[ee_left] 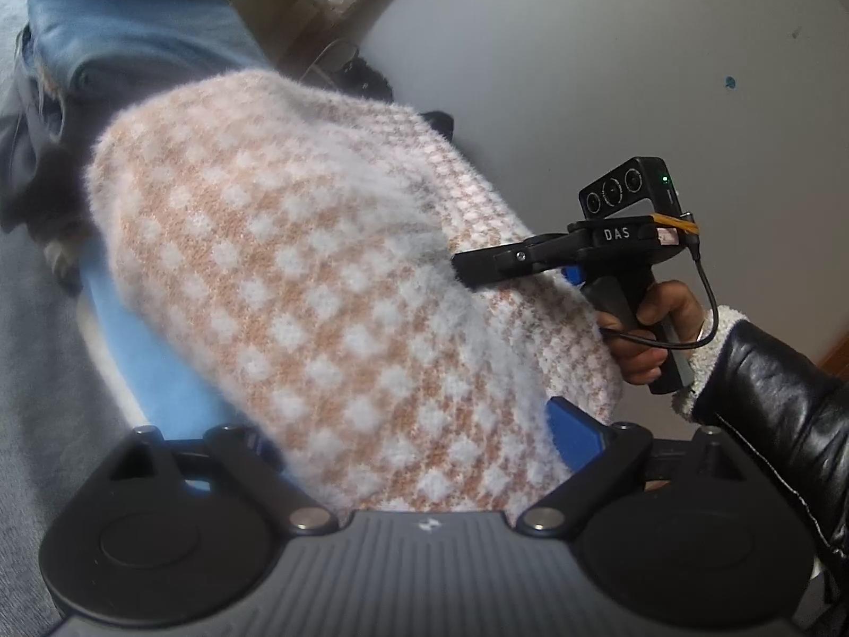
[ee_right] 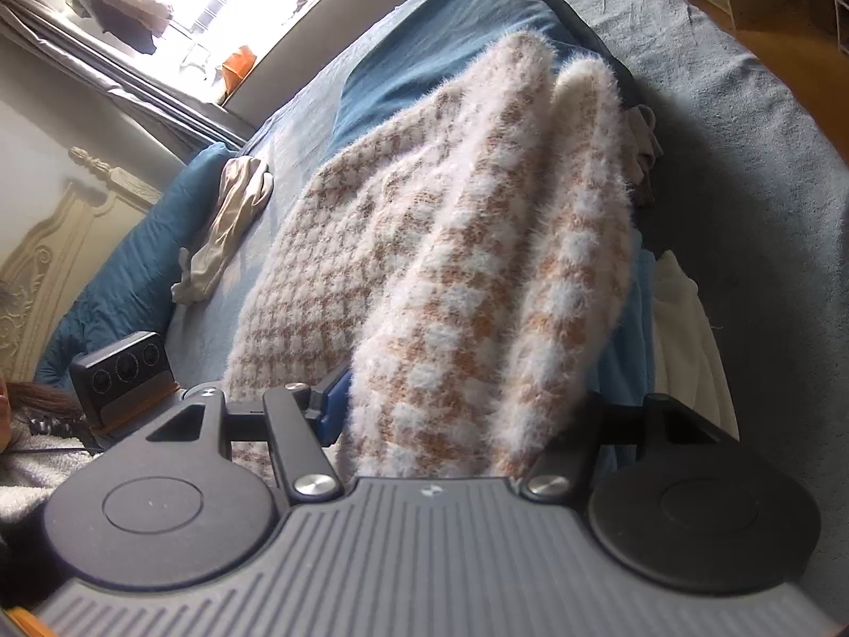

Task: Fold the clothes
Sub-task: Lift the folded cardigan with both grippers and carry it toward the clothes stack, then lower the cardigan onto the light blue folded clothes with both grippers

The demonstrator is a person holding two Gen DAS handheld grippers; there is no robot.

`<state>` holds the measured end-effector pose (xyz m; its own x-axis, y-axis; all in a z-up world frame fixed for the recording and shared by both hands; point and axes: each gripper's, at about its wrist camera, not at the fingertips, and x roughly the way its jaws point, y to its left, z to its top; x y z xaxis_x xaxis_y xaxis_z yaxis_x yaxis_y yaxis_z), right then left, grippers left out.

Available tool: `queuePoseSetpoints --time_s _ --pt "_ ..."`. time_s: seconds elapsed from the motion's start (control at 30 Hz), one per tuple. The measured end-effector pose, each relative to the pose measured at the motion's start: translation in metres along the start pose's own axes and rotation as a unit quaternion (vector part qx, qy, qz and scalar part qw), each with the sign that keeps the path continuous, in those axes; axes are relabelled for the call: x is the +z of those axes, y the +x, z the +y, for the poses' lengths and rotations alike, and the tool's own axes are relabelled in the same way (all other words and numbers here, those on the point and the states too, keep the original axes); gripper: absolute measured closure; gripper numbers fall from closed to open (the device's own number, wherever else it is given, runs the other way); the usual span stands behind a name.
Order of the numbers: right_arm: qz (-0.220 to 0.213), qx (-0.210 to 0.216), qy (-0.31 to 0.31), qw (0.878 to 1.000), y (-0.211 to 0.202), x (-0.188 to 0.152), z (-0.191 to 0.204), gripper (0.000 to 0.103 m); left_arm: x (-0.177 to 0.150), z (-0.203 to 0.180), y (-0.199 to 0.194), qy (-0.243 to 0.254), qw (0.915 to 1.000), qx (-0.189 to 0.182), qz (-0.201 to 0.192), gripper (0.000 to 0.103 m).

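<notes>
A fuzzy orange-and-white checked sweater hangs lifted over the bed. My left gripper is shut on its near edge; the knit fills the gap between the blue pads. My right gripper is seen from the side in the left wrist view, shut on the sweater's right edge. In the right wrist view the sweater is bunched between the right gripper's fingers, with one blue pad showing. The far part drapes down towards the bed.
A folded blue garment and dark clothes lie at the far left. A cream garment lies on the blue bedspread. A blue pillow, a headboard and a white cloth are nearby.
</notes>
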<state>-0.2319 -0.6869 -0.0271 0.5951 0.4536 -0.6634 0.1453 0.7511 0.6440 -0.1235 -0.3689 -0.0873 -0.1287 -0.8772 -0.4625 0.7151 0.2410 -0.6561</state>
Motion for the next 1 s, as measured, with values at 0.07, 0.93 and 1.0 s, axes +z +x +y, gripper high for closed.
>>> queuePoseSetpoints --time_s 0.07,0.93,1.0 --pt "0.002 0.006 0.008 1.000 0.006 -0.001 -0.006 0.041 0.005 0.002 -0.004 0.001 1.0000 0.004 -0.001 0.008" --pt "-0.163 -0.225 -0.075 0.958 -0.074 -0.060 0.103 0.017 -0.010 0.006 -0.069 0.005 0.9984 0.006 0.057 0.008" --pt "-0.156 -0.255 -0.138 0.944 -0.061 -0.074 0.140 0.026 0.004 0.017 -0.079 -0.020 0.9992 0.009 0.033 0.008"
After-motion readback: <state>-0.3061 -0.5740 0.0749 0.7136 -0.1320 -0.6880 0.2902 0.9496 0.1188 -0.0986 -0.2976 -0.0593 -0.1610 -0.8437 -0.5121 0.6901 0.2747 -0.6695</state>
